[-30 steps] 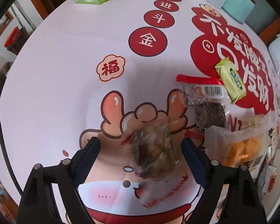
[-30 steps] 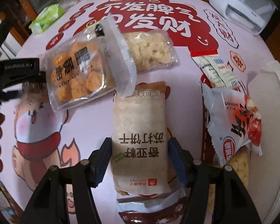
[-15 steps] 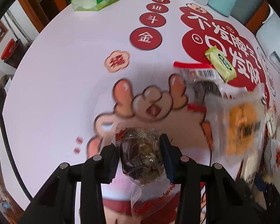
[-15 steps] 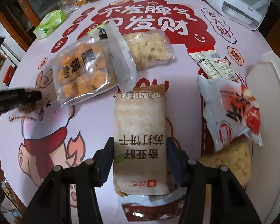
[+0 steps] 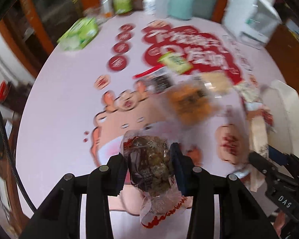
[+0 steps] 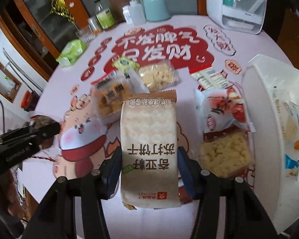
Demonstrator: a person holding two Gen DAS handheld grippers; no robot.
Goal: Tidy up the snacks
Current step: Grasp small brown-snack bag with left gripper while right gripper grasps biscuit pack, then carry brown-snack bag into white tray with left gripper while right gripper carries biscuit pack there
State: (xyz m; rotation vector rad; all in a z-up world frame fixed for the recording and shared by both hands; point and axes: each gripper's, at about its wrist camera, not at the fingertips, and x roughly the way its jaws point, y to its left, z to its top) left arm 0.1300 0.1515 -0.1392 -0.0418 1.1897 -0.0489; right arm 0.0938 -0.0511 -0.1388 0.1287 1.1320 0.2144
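Two grippers each carry a snack above the printed tablecloth (image 6: pixel 49 179). The right gripper (image 6: pixel 149 165) is clamped on a soda cracker pack (image 6: pixel 149 139), its long axis running straight out along the fingers. The white bin (image 6: pixel 269 103) lies just to that gripper's right, nearer it than the left one, with open room along its near rim. The left gripper (image 5: pixel 150 165) pinches a clear bag of dark dried snack (image 5: pixel 149 163), well apart from the bin, loose packets lying between.
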